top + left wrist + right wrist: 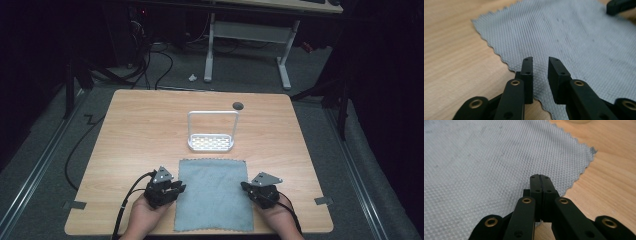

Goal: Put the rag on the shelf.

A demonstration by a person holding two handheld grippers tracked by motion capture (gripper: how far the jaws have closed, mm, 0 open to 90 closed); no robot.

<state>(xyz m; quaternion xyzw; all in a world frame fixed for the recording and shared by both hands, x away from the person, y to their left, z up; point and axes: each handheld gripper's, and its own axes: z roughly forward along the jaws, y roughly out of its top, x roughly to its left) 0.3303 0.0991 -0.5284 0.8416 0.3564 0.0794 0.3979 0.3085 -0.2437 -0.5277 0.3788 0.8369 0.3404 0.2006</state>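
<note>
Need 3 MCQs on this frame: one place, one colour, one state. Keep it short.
1. Where is the white perforated rack?
A. beyond the cloth's far edge
B. on the cloth
C. on the floor

2. What colour is the square textured cloth?
A. red
B. grey-blue
C. yellow

3. How are the right gripper jaws?
A. wide apart
B. shut on the rack
C. shut, nothing between

Answers: 1 A, it stands on bare wooden table past the cloth. 2 B, grey-blue in all views. 3 C, the jaws meet over the cloth edge; the left gripper shows a gap.
</note>
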